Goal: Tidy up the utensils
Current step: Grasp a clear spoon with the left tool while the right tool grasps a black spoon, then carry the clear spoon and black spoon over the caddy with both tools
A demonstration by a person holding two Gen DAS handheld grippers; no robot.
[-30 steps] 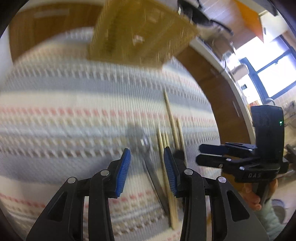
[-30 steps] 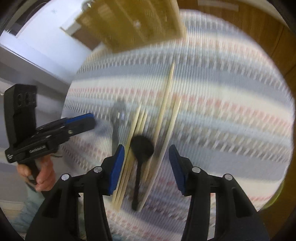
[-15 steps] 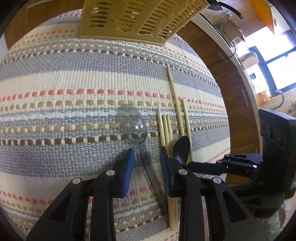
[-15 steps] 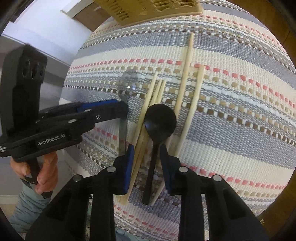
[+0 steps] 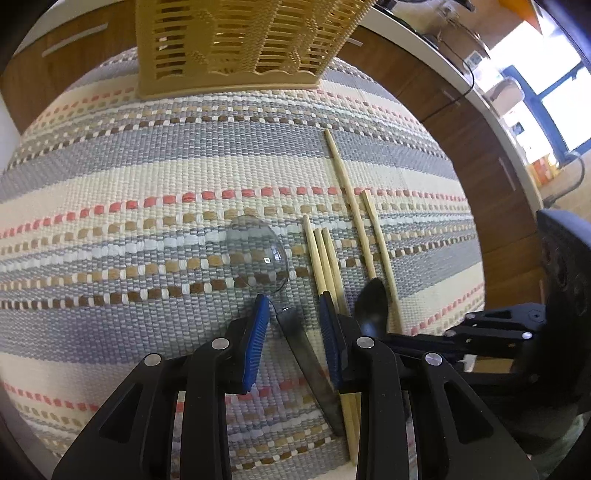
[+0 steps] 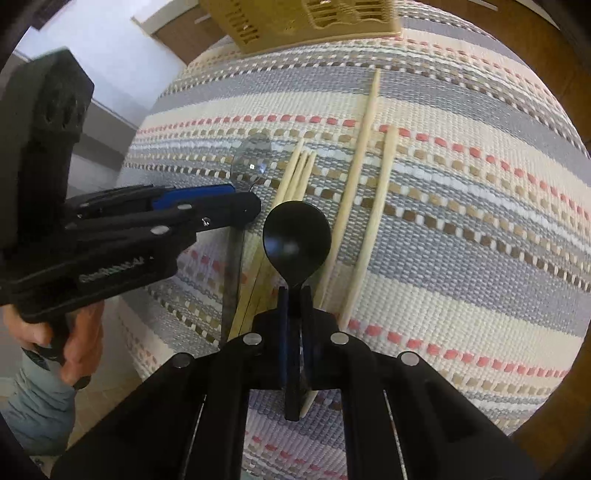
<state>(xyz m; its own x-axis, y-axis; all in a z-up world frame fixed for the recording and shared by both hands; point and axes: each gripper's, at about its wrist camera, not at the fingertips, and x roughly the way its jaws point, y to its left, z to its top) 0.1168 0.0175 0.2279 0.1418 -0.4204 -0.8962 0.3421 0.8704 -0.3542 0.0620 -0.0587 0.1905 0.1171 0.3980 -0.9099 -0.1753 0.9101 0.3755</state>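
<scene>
Basket (image 5: pixel 236 48) nearer on striped mat (image 5: pixel 110 177)

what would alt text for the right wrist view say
The right claw is shut on the handle of a black spoon over a striped woven mat. Beside it lie wooden chopsticks and a clear spoon, which the open left claw straddles. A yellow slotted basket sits at the far edge.
</scene>
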